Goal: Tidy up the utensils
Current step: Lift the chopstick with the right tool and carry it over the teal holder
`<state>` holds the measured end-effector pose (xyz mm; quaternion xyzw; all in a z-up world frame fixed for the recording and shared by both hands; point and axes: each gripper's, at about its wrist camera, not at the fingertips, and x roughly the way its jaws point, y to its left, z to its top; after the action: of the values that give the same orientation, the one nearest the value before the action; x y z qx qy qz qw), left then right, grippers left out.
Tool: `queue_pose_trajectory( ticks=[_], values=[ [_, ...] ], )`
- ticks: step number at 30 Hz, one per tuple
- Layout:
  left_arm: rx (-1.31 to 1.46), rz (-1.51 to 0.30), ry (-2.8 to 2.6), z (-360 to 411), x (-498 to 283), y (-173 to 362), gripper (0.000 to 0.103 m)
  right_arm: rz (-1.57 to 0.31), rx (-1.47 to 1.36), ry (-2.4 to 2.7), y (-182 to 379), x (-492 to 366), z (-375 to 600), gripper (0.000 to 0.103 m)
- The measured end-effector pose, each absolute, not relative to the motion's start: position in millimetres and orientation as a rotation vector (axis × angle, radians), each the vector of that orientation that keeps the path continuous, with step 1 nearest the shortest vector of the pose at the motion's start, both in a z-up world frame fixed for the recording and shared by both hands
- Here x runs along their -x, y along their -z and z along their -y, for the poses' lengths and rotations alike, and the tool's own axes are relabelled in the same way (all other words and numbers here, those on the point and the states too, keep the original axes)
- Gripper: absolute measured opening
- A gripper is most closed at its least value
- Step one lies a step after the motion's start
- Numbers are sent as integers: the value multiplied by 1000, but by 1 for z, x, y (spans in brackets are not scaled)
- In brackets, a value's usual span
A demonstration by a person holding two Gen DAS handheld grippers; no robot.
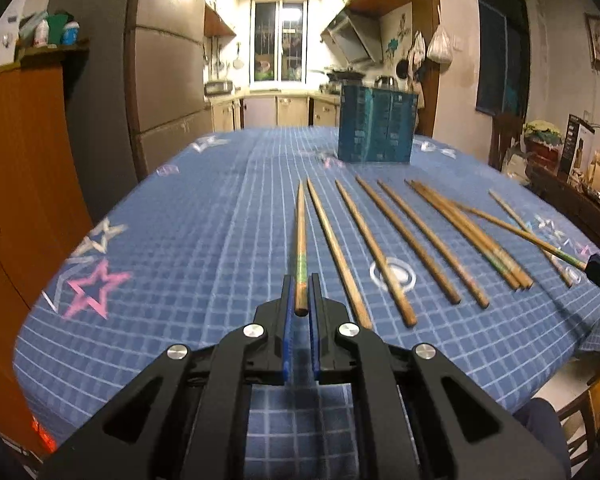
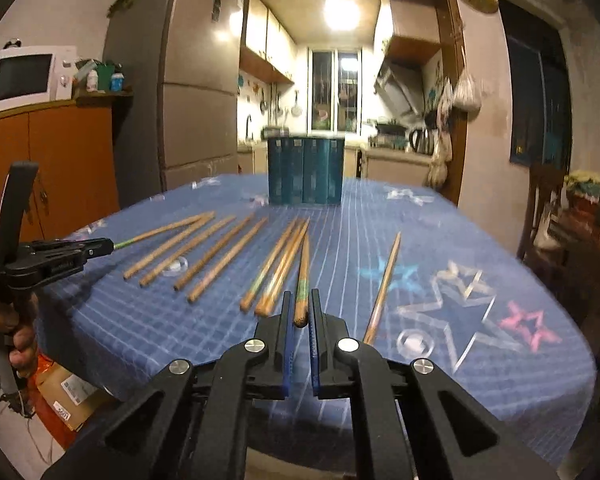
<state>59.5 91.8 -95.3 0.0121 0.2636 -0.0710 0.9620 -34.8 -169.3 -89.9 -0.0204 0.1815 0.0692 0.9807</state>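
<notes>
Almost nothing here can be read. In the right wrist view, a white label on the cardboard box low to the left of the right gripper carries printed characters, with digits that look like "5001" near its lower edge, though blur leaves them uncertain. The left gripper, out to the far left, bears small white lettering on its body, too tiny to make out.

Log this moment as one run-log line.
left gripper: shut on chopstick | right gripper: shut on chopstick | blue box: upright, far side
</notes>
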Motion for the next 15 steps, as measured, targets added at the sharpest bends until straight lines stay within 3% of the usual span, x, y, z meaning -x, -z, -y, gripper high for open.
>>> queue_pose_trajectory(
  ticks=[15],
  values=[
    [-15,-334,176,-89,-59,0,5,-181,65,-193,-10,22,199,8]
  ],
)
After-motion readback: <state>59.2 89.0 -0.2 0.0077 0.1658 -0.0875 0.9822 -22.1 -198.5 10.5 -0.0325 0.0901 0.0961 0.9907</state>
